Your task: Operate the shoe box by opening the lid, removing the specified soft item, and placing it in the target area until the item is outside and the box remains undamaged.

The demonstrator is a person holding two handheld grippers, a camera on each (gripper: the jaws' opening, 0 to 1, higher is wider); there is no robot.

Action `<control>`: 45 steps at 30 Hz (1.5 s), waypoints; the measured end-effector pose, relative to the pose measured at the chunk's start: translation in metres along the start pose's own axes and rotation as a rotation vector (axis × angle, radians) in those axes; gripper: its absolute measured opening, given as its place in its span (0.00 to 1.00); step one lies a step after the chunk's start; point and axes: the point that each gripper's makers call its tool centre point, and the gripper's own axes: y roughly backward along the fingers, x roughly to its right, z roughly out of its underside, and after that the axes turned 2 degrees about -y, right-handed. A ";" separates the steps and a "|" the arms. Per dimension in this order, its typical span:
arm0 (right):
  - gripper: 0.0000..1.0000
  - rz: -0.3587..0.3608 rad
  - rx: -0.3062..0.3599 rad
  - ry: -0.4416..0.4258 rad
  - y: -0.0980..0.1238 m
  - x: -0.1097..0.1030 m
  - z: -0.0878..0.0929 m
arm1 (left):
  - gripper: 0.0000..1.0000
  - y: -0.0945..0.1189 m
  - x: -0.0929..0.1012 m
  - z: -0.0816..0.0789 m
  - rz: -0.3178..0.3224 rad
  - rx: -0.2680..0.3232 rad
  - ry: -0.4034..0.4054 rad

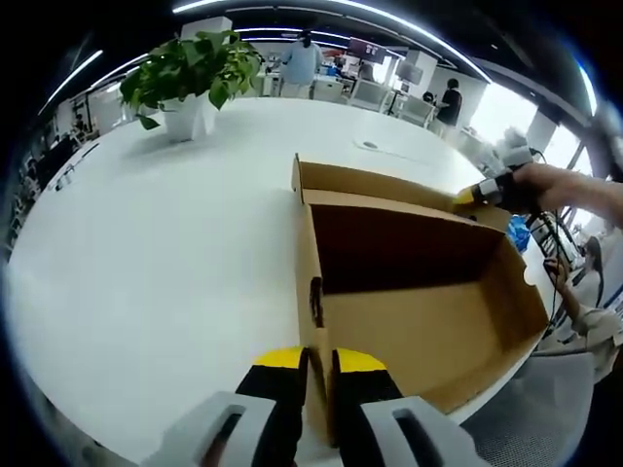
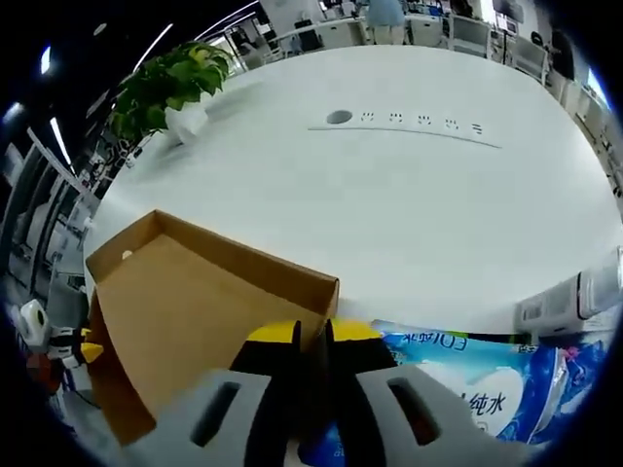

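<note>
Grippers [image 1: 316, 365] [image 2: 311, 341] pinching box [image 1: 409, 321] walls, blue pack [image 2: 487, 384] in right gripper view

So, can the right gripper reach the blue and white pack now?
Probably not yet: the right gripper is shut on the lid edge. The pack lies uncovered right beside it, so after release, likely yes.

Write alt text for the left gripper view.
The left hand-held gripper pinches the near wall of an open, empty cardboard shoe box on a white table. The right hand-held gripper grips its far edge; a potted plant stands behind.
</note>
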 end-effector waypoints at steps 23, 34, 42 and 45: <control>0.03 0.046 0.126 0.028 0.049 -0.004 -0.035 | 0.09 -0.001 0.008 -0.001 -0.012 0.005 0.023; 0.02 0.054 0.249 0.142 0.089 -0.033 -0.053 | 0.09 0.000 0.007 0.000 -0.026 -0.002 0.046; 0.01 0.039 0.349 0.235 0.121 -0.058 -0.063 | 0.10 0.000 0.006 0.000 -0.026 -0.004 0.063; 0.01 0.041 0.360 0.264 0.130 -0.063 -0.060 | 0.10 0.000 0.006 -0.001 -0.021 -0.001 0.076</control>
